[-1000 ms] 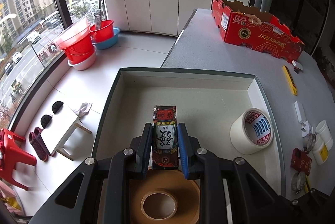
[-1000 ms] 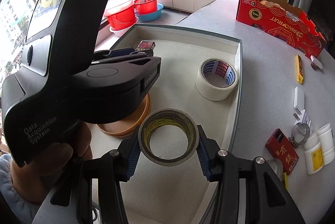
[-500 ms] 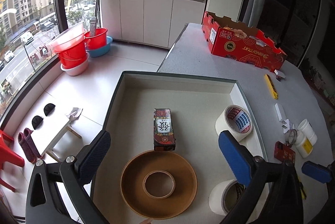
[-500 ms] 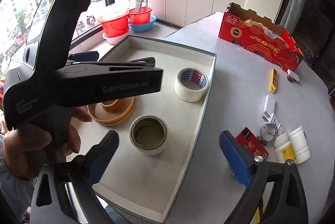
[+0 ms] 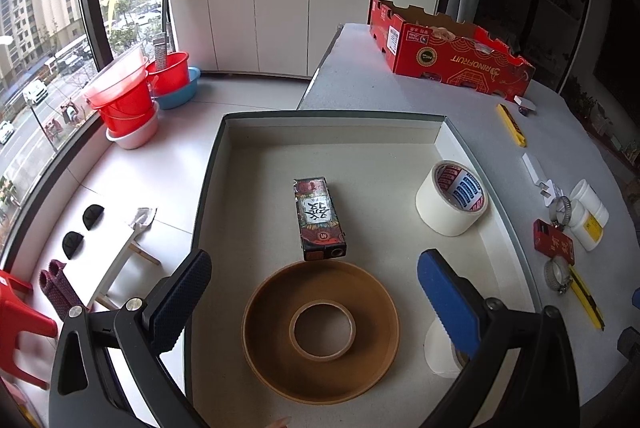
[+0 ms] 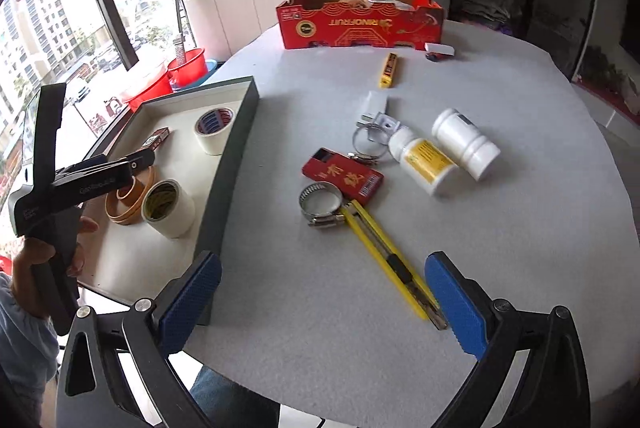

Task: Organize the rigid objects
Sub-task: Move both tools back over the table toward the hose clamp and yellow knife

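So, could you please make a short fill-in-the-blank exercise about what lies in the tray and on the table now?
1. The dark box lies inside the ____.
2. The number of tape rolls in the tray is ____.
3. The two white bottles lie on the ____.
4. Both tongs, left and right, are ____.

Missing words: tray; three; table; open
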`<state>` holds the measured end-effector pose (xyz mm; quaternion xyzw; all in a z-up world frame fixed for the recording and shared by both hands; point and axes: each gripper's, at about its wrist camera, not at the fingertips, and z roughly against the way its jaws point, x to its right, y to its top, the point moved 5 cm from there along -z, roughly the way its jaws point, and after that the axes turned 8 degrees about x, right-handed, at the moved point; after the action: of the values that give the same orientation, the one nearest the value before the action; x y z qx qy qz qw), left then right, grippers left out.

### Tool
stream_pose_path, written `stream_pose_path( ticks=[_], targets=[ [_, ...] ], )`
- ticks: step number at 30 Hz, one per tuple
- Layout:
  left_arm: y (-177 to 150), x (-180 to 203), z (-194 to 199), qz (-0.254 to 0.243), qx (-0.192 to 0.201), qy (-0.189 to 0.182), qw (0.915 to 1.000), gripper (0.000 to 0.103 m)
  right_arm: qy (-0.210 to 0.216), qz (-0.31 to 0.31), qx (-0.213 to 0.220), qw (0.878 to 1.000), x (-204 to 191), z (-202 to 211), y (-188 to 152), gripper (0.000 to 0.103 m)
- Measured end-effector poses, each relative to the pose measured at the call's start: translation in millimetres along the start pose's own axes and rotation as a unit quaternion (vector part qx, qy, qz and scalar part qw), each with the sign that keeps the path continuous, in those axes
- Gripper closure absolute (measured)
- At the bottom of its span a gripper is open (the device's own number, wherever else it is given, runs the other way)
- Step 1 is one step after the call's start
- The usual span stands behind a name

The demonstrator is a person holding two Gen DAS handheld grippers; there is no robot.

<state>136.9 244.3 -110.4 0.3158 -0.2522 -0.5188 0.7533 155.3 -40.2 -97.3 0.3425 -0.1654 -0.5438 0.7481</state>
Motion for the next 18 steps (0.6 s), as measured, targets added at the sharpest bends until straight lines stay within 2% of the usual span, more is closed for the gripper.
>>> stream_pose_path(
  ticks=[3, 6, 9, 13, 16, 18],
  targets=[
    [1, -10, 3, 0.013, 0.005, -0.011, 0.9998, 0.000, -0.021, -0.035, 0.010, 0.999, 25, 14, -11, 0.001],
    [2, -14, 13, 0.013, 0.013, 0.016, 0.9997, 0.000, -0.042, -0.076, 0.018, 0.996, 53, 26, -21, 0.001],
    [-1, -2, 35, 0.032, 0.024, -0.012, 0.9991, 0.000, -0.059, -0.112, 0.029, 0.992, 79, 37, -30, 0.001],
    [-10, 38, 64, 0.024, 0.036, -0.040, 0.9983, 0.000, -0.078, -0.145, 0.022, 0.986, 101, 38, -45, 0.001],
    [-19, 89, 74, 0.012, 0.025, -0.081, 0.9964, 0.000, -0.078, -0.167, 0.002, 0.983, 112, 33, -58, 0.001],
    [-26, 128, 74, -0.014, 0.012, -0.102, 0.9946, 0.000, -0.075, -0.178, -0.004, 0.981, 117, 31, -64, 0.001]
  ],
)
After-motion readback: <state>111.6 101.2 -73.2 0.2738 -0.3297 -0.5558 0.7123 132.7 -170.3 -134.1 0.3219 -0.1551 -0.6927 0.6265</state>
